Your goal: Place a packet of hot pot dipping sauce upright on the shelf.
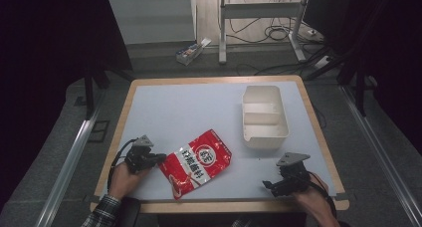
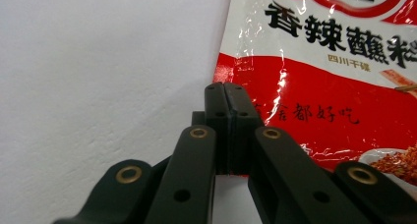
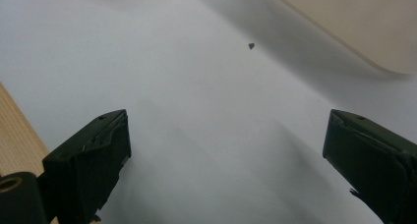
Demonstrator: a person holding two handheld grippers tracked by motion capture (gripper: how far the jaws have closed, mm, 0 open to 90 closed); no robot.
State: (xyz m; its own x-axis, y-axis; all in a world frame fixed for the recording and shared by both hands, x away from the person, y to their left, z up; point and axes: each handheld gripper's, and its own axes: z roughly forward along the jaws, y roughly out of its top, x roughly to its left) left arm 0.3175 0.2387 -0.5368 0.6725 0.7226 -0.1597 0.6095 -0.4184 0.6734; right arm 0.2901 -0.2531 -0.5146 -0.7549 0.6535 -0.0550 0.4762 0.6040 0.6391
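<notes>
The red packet (image 1: pixel 198 162) lies flat near the front of the table (image 1: pixel 174 107), tilted, its lower corner towards the person. The left tongs (image 1: pixel 160 159) meet its left edge; in the left gripper view their jaws stand pressed together just at the packet (image 2: pixel 319 86) border. Whether a sliver of the seal is pinched between them I cannot tell, though they seem set there to grip the thin edge, the easiest part of a flat pouch to catch.

The right tongs (image 1: pixel 269 185) rest well apart from the packet at the table's front right, jaws spread wide with nothing between them, probably waiting to help.

Beyond them, at the right, stands a white bin (image 1: pixel 264 116) with an inner divider; both compartments look empty. It is likely where the packet is meant to go.
</notes>
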